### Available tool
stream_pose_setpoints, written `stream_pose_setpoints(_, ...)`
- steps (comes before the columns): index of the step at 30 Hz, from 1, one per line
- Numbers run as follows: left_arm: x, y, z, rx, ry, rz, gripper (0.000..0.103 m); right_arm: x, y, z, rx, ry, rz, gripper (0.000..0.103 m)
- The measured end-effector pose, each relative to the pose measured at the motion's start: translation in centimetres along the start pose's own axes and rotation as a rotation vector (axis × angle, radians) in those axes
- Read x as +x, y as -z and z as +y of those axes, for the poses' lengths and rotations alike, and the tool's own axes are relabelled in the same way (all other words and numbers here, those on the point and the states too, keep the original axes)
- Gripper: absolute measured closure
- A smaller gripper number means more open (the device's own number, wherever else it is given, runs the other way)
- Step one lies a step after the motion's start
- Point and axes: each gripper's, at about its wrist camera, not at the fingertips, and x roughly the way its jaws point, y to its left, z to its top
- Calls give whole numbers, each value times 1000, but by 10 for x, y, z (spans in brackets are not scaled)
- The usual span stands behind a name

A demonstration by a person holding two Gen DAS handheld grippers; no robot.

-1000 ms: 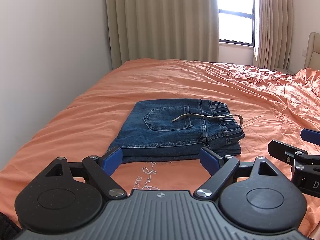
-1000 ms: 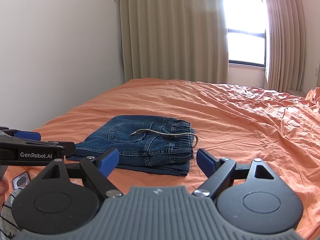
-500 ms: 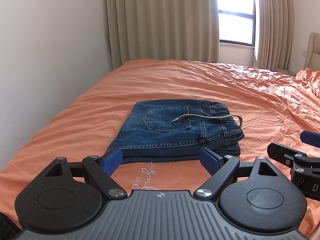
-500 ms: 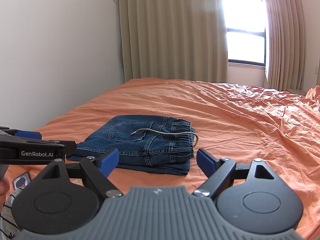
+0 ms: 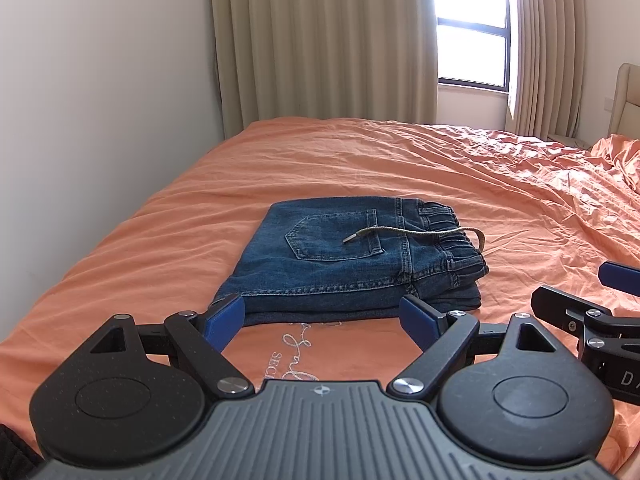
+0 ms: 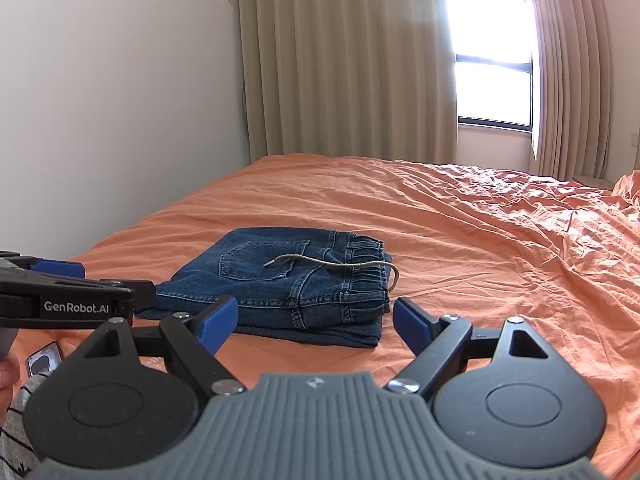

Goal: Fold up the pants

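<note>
The blue denim pants (image 5: 340,264) lie folded in a flat rectangular stack on the orange bed, back pocket up, with a beige drawstring (image 5: 416,234) across the waistband. They also show in the right wrist view (image 6: 288,284). My left gripper (image 5: 322,318) is open and empty, just short of the stack's near edge. My right gripper (image 6: 316,320) is open and empty, near the stack's near right corner. The right gripper shows at the right edge of the left wrist view (image 5: 580,300), and the left gripper at the left of the right wrist view (image 6: 72,292).
The orange bedsheet (image 5: 480,184) is wrinkled toward the right. A white wall (image 5: 100,100) runs along the bed's left side. Beige curtains (image 5: 320,40) and a window (image 5: 472,56) stand behind. A small phone-like object (image 6: 44,362) lies at the near left bed edge.
Both grippers stay open and nearly still. The right gripper has drifted slightly, and the pants have not moved.
</note>
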Motion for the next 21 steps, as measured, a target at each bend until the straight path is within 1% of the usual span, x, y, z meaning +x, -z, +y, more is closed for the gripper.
stream_pose_setpoints(15,-1,1,-5,0,-2,5,2,-2,1,1,8,0,-2,22)
stream_pose_setpoints(21,-3,2,-9,7,-28,-1,2,-3,2,1,14,-4,3,22)
